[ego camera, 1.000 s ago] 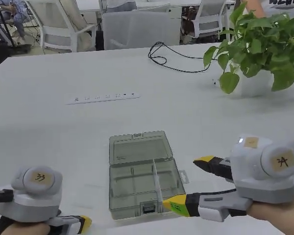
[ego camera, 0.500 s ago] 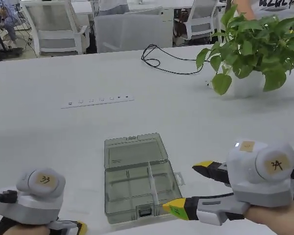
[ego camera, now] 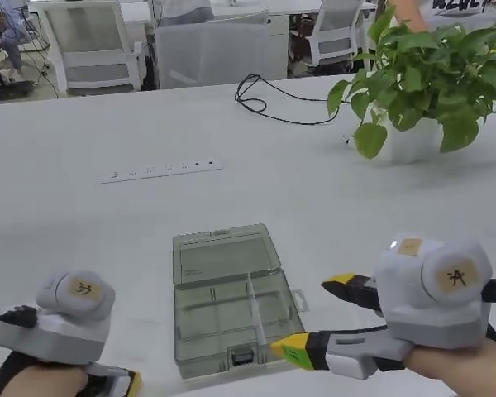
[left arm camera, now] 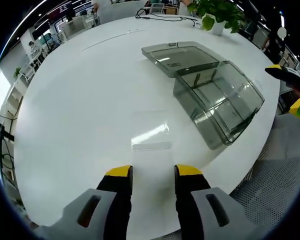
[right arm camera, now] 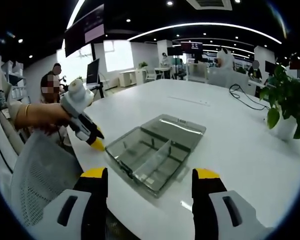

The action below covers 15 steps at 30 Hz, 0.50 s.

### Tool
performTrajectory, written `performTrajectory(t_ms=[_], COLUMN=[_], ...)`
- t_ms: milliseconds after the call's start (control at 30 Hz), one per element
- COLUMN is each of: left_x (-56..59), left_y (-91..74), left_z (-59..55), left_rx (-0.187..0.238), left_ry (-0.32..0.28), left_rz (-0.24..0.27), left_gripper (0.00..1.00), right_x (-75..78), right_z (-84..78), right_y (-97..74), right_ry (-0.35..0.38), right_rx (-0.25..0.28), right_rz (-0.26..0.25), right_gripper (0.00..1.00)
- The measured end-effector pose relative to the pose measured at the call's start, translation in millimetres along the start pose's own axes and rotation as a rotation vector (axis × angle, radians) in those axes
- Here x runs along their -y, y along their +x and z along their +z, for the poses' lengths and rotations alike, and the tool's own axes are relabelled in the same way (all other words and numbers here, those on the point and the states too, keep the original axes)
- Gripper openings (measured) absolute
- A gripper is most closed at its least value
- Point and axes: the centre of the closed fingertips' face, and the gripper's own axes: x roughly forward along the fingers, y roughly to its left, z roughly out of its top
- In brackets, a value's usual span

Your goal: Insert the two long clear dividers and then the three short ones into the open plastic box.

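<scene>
Divider (left arm camera: 150,131): clear, its long axis runs straight ahead from the left gripper (left arm camera: 154,170).
Left jaws: slightly apart beside it; clamped or not, I cannot tell.
Right gripper (right arm camera: 150,173): jaws wide apart.
Box (ego camera: 202,357): open, between both grippers; one upright divider (ego camera: 255,304) inside, front-to-back.

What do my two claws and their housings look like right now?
Both are rounded light grey housings with a round tan sticker bearing a handwritten mark. Right claw: black and grey jaws, yellow tips, a green label on the near tip, square sticker on top. Left claw: grey jaws, yellow tips; a black cable leaves its housing.
</scene>
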Motion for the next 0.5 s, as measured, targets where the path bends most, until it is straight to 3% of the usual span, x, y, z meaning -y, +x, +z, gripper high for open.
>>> performTrajectory(t_ms=[133, 167, 500], left_x=[0.1, 1.5, 8.5], left_y=[-1.9, -2.2, -7.5], left_z=[1.5, -1.0, -0.2], left_rx=[0.015, 0.001, 0.05], left_ry=[-0.038, -0.058, -0.139], left_rz=[-0.01, -0.023, -0.05], left_gripper=[0.3, 0.3, 0.3], right_x=[0.5, 0.5, -3.6], right_z=[1.2, 2.0, 7.7], right_y=[0.7, 0.8, 2.0], right_ry=[0.008, 0.012, 0.041], right_rx=[0.003, 0.005, 0.024], right_rz=[-0.005, -0.007, -0.003], right_gripper=[0.69, 0.69, 0.68])
